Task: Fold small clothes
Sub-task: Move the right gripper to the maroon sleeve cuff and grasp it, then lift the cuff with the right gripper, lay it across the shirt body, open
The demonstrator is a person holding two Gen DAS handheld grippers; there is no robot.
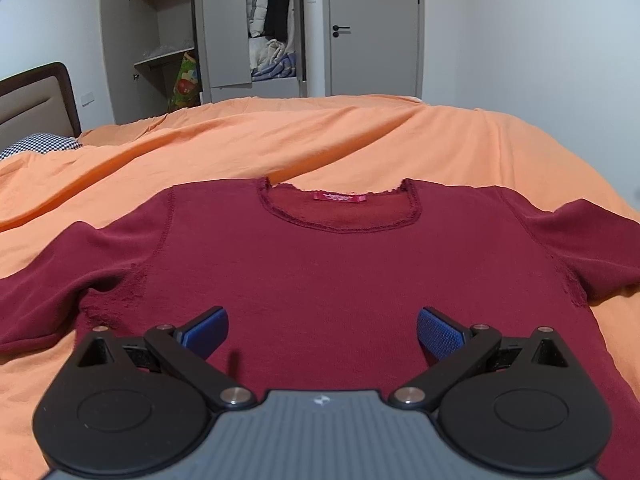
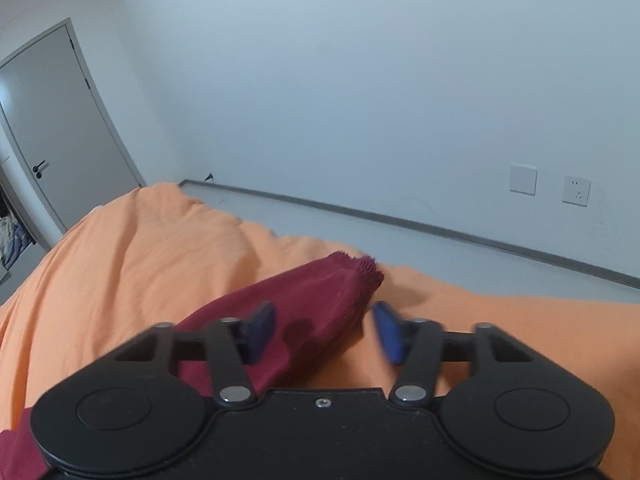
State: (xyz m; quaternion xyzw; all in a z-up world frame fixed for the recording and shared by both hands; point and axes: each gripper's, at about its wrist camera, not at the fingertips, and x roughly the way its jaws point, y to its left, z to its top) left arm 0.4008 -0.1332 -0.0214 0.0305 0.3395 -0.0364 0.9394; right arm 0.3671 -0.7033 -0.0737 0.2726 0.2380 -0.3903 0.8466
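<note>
An orange duvet (image 1: 320, 140) covers the bed; beyond, an open wardrobe (image 1: 224, 28) and closed door (image 1: 372, 28).

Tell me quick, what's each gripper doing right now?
Left gripper: open, above the maroon shirt, holding nothing.
Right gripper: open, straddling the shirt's sleeve, not gripping.

Ahead of the left hand-held gripper (image 1: 322, 332), only the flat maroon shirt (image 1: 340, 264) and bare orange bed (image 1: 280, 140) lie. The shirt's sleeve (image 2: 316, 304) bulges between the right hand-held gripper's (image 2: 324, 334) spread fingers.
</note>
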